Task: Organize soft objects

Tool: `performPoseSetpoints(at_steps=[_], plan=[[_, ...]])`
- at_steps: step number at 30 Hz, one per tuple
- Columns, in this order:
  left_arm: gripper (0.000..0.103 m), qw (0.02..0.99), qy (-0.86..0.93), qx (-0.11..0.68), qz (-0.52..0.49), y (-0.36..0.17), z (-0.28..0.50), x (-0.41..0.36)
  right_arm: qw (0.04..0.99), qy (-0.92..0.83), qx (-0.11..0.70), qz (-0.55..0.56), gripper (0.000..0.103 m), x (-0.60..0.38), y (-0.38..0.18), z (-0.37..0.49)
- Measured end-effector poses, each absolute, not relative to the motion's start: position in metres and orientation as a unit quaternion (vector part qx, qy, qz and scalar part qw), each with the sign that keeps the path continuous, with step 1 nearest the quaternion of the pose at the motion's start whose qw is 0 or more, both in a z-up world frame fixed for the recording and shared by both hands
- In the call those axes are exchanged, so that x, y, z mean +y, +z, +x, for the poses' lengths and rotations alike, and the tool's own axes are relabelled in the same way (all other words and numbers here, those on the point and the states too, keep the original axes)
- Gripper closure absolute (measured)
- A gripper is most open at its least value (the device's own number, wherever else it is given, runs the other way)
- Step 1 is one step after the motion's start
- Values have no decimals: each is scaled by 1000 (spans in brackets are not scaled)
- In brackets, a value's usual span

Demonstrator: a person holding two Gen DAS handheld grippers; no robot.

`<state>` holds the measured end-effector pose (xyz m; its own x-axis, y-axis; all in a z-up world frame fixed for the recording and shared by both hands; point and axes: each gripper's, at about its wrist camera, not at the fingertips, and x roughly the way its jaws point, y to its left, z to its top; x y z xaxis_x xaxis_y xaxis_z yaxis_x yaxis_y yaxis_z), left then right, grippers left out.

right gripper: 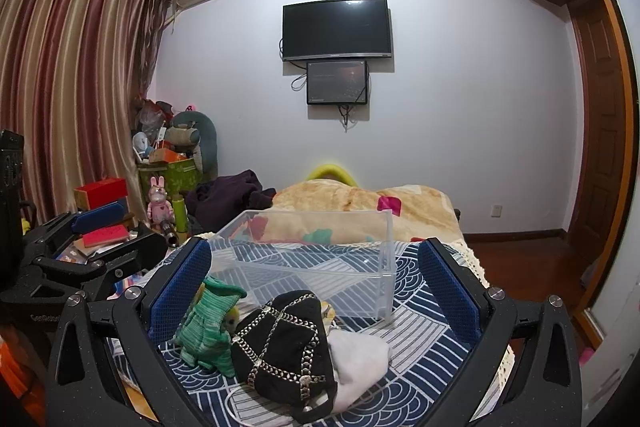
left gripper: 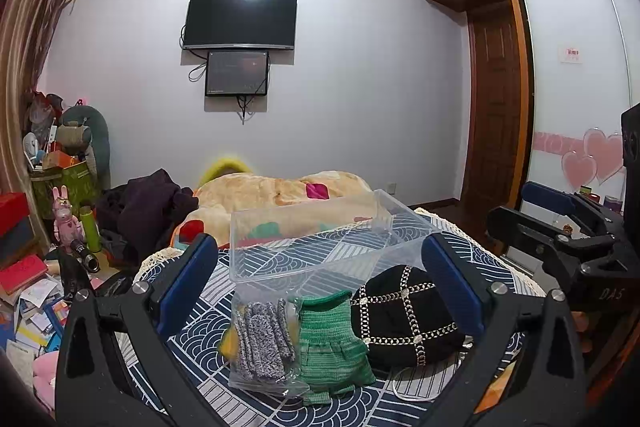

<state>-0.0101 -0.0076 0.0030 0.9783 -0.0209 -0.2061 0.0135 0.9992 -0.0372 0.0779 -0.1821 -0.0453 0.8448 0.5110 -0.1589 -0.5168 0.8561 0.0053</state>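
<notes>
On the blue patterned bedspread (left gripper: 208, 315) lie a clear bag of grey knit items (left gripper: 262, 341), a green knitted piece (left gripper: 330, 339) and a black hat with chain trim (left gripper: 404, 311). Behind them stands an empty clear plastic box (left gripper: 320, 239). My left gripper (left gripper: 320, 283) is open above these items. In the right wrist view the green piece (right gripper: 208, 323), black hat (right gripper: 286, 343), a white cloth (right gripper: 360, 351) and the box (right gripper: 312, 259) sit between my open right gripper (right gripper: 316, 291) fingers. Each gripper is empty.
A beige blanket (left gripper: 280, 189) and dark clothes (left gripper: 148, 211) lie further up the bed. Clutter, books and boxes (left gripper: 24, 267) crowd the floor at left. The right gripper's body (left gripper: 568, 239) shows at right. A wardrobe and door (left gripper: 496, 131) stand right.
</notes>
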Motion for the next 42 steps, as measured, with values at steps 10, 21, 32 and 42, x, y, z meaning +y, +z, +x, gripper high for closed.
performPoseSetpoints(at_steps=[10, 21, 32, 42], plan=[[0, 994, -9, 104, -18, 3, -10, -7, 960, 268, 76, -20, 0, -181, -45, 76], [0, 995, -10, 100, -18, 4, -13, -9, 960, 269, 74, -18, 0, -181, -45, 75], [0, 994, -13, 103, -19, 4, -12, -10, 960, 271, 74, -18, 0, -181, -45, 76], [0, 984, -2, 174, -41, -29, 9, 12, 945, 300, 125, -29, 0, -168, -63, 94]])
